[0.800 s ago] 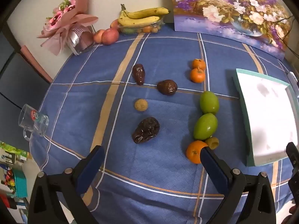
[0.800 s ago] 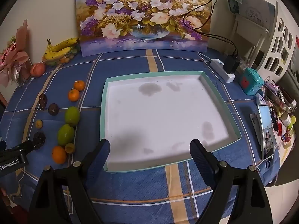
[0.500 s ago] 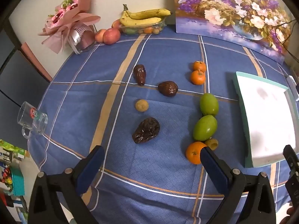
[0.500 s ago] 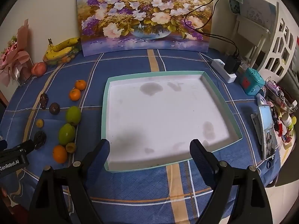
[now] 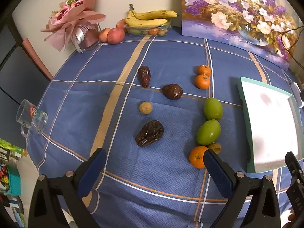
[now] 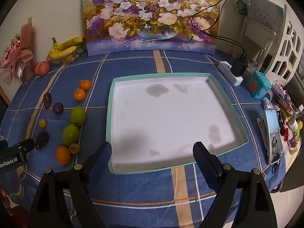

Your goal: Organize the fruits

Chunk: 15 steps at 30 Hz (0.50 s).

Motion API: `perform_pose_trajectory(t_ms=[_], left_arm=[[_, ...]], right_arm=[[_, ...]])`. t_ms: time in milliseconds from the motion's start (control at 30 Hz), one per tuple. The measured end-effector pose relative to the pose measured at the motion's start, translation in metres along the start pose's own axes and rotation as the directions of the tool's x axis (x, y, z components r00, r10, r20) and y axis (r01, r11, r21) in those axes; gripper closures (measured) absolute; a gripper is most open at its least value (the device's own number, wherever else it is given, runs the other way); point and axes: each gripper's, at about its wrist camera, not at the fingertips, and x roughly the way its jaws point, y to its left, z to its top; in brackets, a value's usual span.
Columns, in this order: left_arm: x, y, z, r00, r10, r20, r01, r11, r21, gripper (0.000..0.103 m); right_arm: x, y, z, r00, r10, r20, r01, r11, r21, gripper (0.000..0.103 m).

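We find the left gripper at the bottom of the left wrist view, its jaws spread to their widest and holding nothing; blue cloth shows between them. The right gripper sits likewise at the bottom of its own view, jaws wide and empty, poised over the near rim of the tray.

Just above the left jaws, lower right of centre, lies an orange, touching a small brownish fruit. The right-hand finger covers part of the orange in the frame, though we cannot tell whether it touches. Toward the frame's centre lies a wrinkled dark fruit, apart from the rest. Further up stand two green fruits, close together in a line, then a small tan fruit, a dark round fruit, a dark elongated fruit and a pair of small oranges in the upper middle.

The tray is bare (only grey stains on its white floor) and lies just beside the fruit column on the table. We judge it the intended receptacle, hence the right gripper's station over it, and that no fruit has yet been moved. At the far edge, a bowl with bananas and apples sits against the wall, seemingly outside the sorting.
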Motion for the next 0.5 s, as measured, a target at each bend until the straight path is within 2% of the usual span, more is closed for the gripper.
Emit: perform_pose_trajectory(t_ms=[500], left_arm=[[0.0018, 0.0052, -0.0027, 1.000, -0.023, -0.001, 0.023, 1.000, -0.015, 0.000]], right_arm=[[-0.0026, 0.0006, -0.0004, 1.000, 0.006, 0.010, -0.006, 1.000, -0.002, 0.015]])
